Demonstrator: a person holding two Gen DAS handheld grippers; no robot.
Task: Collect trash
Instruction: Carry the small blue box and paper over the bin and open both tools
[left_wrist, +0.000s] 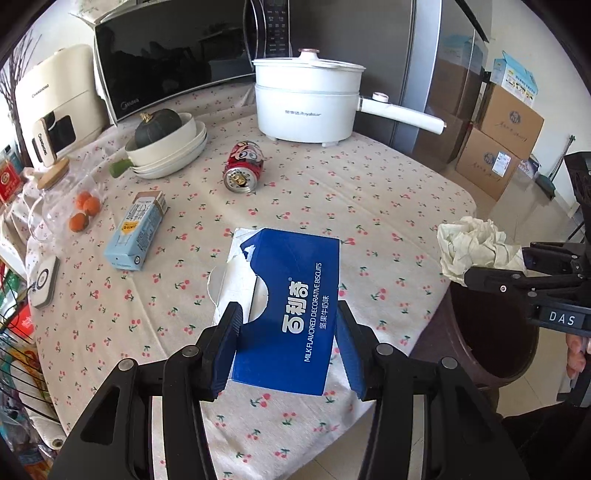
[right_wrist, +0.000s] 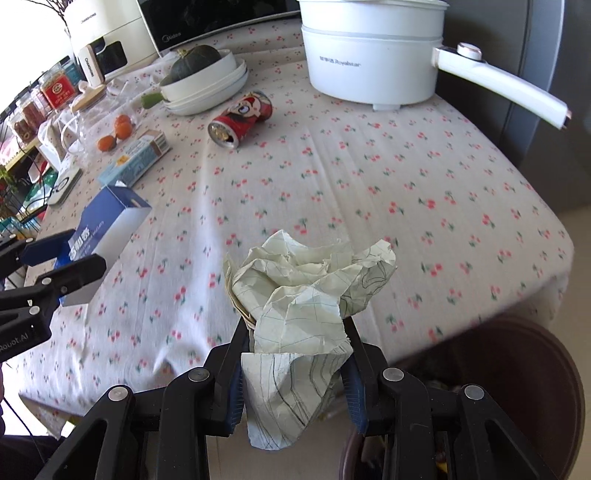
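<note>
My left gripper (left_wrist: 286, 341) is shut on a torn blue biscuit box (left_wrist: 291, 295) and holds it above the table's front edge; the box also shows in the right wrist view (right_wrist: 107, 218). My right gripper (right_wrist: 295, 354) is shut on a crumpled paper ball (right_wrist: 306, 295), held near the table's right edge over a dark brown trash bin (right_wrist: 517, 387). In the left wrist view the paper ball (left_wrist: 476, 247) hangs above that bin (left_wrist: 491, 332). A red crushed can (left_wrist: 243, 166) and a light blue milk carton (left_wrist: 135, 230) lie on the cherry-print tablecloth (left_wrist: 369, 206).
A white electric pot (left_wrist: 306, 99) with a long handle stands at the back. Stacked white bowls hold a green squash (left_wrist: 159, 125). Oranges in a clear bag (left_wrist: 83, 210), a microwave (left_wrist: 170, 55), a cream appliance (left_wrist: 55, 107) and jars sit at the left. Cardboard boxes (left_wrist: 495, 147) are on the floor, right.
</note>
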